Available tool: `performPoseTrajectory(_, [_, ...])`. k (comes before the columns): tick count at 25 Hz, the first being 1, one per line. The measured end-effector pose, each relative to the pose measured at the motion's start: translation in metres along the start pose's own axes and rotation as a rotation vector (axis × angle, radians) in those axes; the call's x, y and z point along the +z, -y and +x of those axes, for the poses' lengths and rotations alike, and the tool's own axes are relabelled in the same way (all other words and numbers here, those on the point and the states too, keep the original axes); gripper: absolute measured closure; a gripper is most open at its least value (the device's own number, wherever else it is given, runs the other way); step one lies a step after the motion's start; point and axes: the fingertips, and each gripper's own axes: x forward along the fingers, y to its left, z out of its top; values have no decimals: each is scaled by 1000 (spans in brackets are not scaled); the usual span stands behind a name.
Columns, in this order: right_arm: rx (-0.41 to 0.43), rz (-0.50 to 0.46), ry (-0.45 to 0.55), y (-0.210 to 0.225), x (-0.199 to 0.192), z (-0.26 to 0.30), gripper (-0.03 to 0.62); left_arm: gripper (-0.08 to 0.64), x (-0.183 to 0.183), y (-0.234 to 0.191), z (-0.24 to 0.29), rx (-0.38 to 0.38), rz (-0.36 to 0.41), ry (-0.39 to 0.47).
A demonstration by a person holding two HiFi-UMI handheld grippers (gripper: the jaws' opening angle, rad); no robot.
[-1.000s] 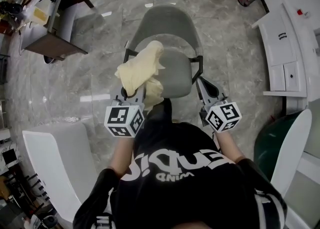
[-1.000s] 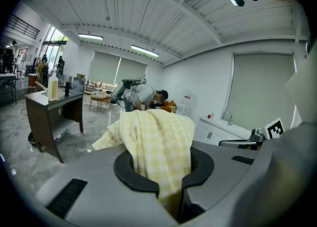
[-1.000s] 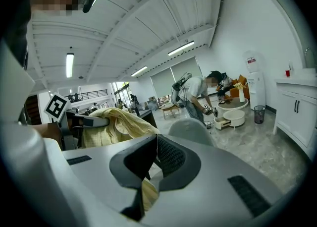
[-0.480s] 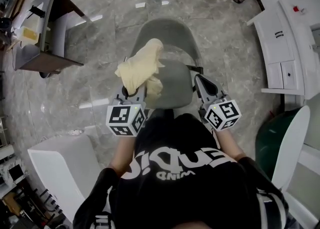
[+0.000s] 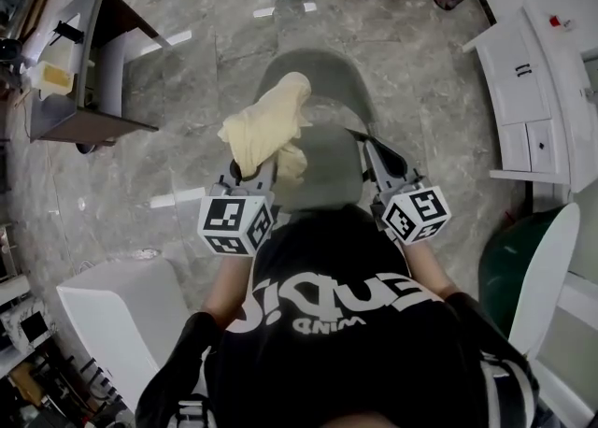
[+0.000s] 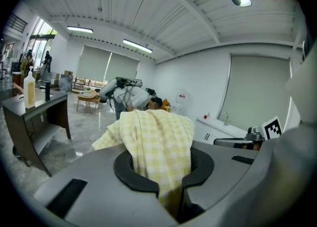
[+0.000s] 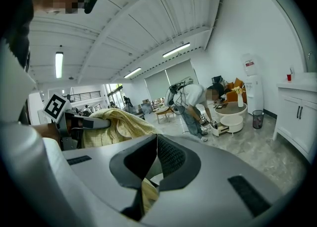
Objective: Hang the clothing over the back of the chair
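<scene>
left hand-held gripper clamped on the clothing; right hand-held gripper closed, empty.

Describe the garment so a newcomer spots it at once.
Find the grey chair in the middle of the marble floor. Over its left side hangs the clothing, clamped in the left gripper. It is the only soft, pale yellow checked thing there.

White lettering on black shirt, illegible
</scene>
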Motion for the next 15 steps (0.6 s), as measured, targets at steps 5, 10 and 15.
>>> performPoseTrajectory(5, [11, 10, -4, 9, -3, 8, 577, 489, 9, -3, 14, 9, 8, -1])
performPoseTrajectory(10, [22, 15, 5, 18, 2, 13, 577, 489, 34, 2, 31, 0, 27, 19])
performPoseTrajectory(15, [21, 15, 21, 25, 10, 16, 577, 489, 78, 7, 43, -18, 81, 69])
